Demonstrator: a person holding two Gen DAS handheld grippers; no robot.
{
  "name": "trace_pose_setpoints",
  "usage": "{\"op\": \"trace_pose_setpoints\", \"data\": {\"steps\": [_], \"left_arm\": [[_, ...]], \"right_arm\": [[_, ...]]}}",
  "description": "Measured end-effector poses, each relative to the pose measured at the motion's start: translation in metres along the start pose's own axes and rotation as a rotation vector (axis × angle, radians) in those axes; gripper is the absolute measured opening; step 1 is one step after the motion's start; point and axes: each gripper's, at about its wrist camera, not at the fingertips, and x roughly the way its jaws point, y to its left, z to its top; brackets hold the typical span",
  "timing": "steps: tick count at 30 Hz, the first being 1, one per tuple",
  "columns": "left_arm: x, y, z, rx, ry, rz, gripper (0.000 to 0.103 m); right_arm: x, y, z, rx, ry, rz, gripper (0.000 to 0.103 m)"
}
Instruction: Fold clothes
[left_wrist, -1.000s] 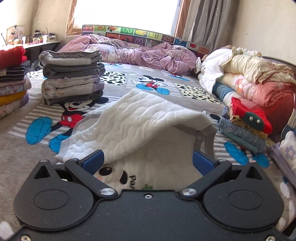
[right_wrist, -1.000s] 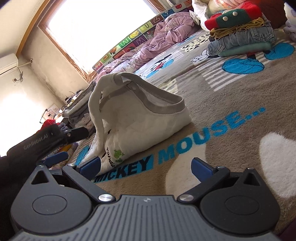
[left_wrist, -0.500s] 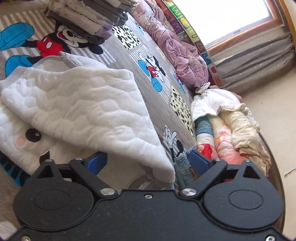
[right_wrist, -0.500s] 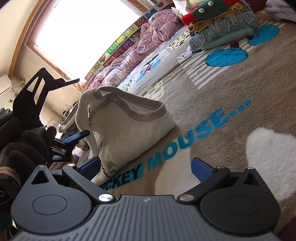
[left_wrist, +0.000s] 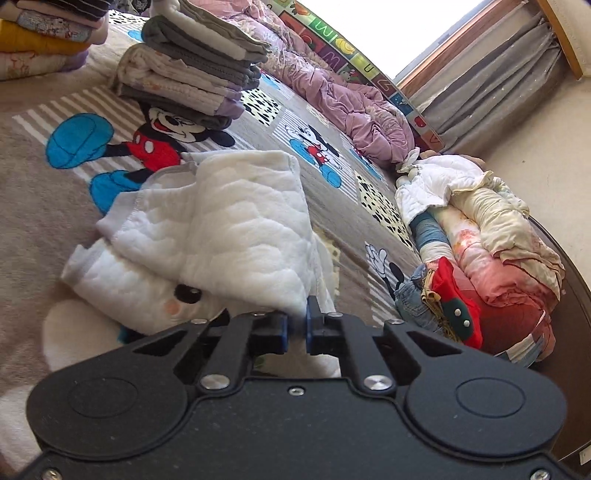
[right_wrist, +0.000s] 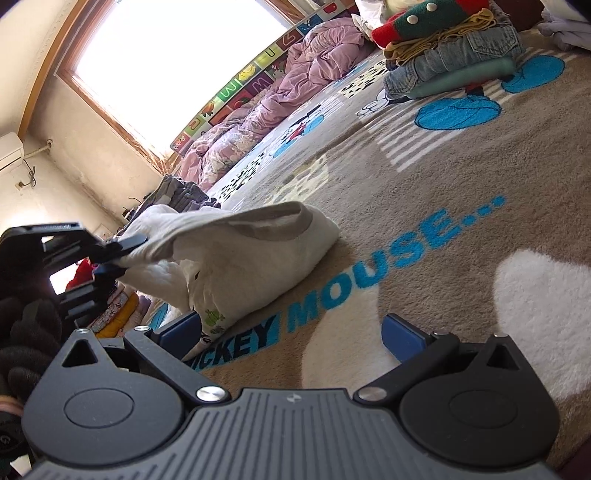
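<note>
A white quilted garment (left_wrist: 240, 229) with grey trim and a cartoon face lies crumpled on the Mickey Mouse blanket (left_wrist: 33, 192). My left gripper (left_wrist: 295, 319) is closing its jaws tight on a lifted fold of the cloth, and the blue pads pinch it. The right wrist view shows the same garment (right_wrist: 258, 254) pulled up to the left by the left gripper (right_wrist: 118, 254), which a gloved hand (right_wrist: 22, 332) holds. My right gripper (right_wrist: 291, 332) stands open low over the blanket. Its left pad (right_wrist: 181, 328) is beside the garment's near corner, and nothing is between the fingers.
A stack of folded grey and white clothes (left_wrist: 192, 74) stands at the back left, another stack (left_wrist: 37, 40) beyond it. A heap of unfolded laundry with jeans and a red-green piece (left_wrist: 454, 314) fills the right. A purple duvet (left_wrist: 351, 107) lies under the window.
The left gripper rolled, moved in over the garment and shut on a fold of it, lifting the cloth. The right gripper stayed open in nearly the same place.
</note>
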Motion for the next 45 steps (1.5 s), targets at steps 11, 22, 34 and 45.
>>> {"op": "trace_pose_setpoints", "data": {"steps": [11,22,34,45], "left_arm": [[-0.093,0.095,-0.035,0.009,-0.041,0.124,0.006],[-0.129,0.173,-0.056,-0.184,0.035,0.284,0.02],[-0.106,0.101,0.002,0.143,-0.071,0.18,0.064],[0.066,0.06,0.045,0.404,0.153,0.442,0.08]], "right_arm": [[0.007,0.01,-0.013,-0.009,0.033,0.024,0.103],[0.021,0.027,-0.033,-0.053,0.084,0.084,0.103],[0.038,0.056,-0.046,-0.199,0.128,0.169,0.097],[0.049,0.08,-0.067,-0.374,0.183,0.205,0.095]]}}
